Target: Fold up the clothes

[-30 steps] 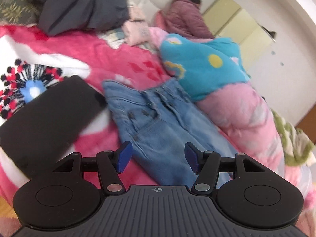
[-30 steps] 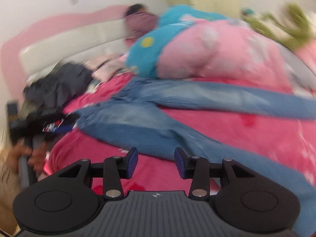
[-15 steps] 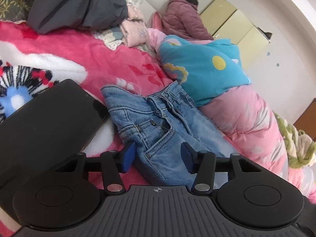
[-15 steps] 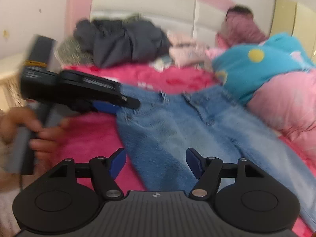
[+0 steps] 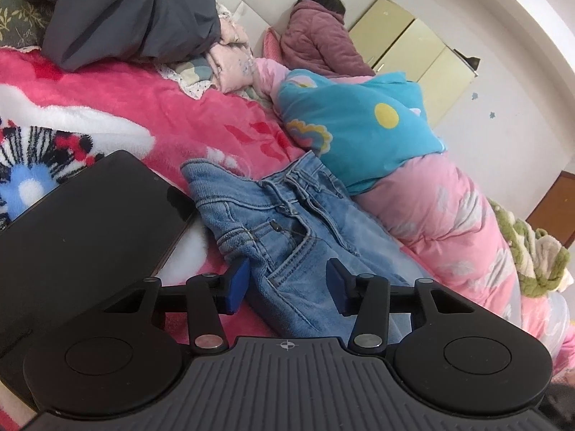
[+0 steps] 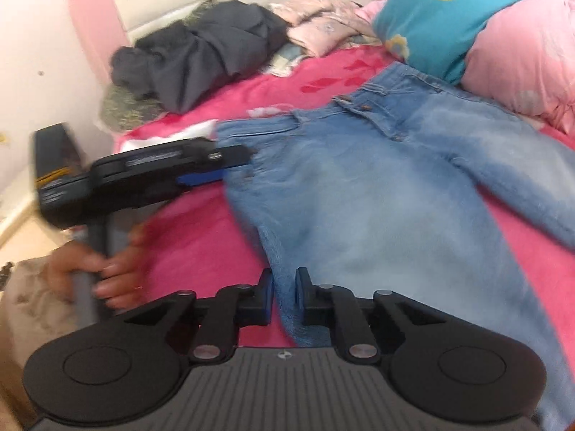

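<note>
Light blue jeans (image 5: 305,230) lie spread on the pink blanket (image 5: 143,100), waistband toward the quilt. My left gripper (image 5: 287,282) is low over the hip pocket at the jeans' near side edge. Its jaws are closing, with denim between the pads, which still stand apart. In the right wrist view the jeans (image 6: 377,186) run from centre to right. My right gripper (image 6: 284,287) is at the edge of the near leg, its jaws closing to a narrow gap filled with denim. The left gripper (image 6: 222,167) shows at the left there, held by a hand (image 6: 107,273).
A dark grey garment heap (image 5: 136,18) and pale pink clothes (image 5: 233,57) lie by the headboard. A teal and pink quilt (image 5: 359,125) borders the jeans, with a person in a purple jacket (image 5: 316,43) lying beyond. A flat black slab (image 5: 90,222) sits at the left.
My right gripper swung left from the trouser legs to the jeans' side edge, opened wide, then closed on the denim. My left gripper sank toward the hip pocket and narrowed its jaws.
</note>
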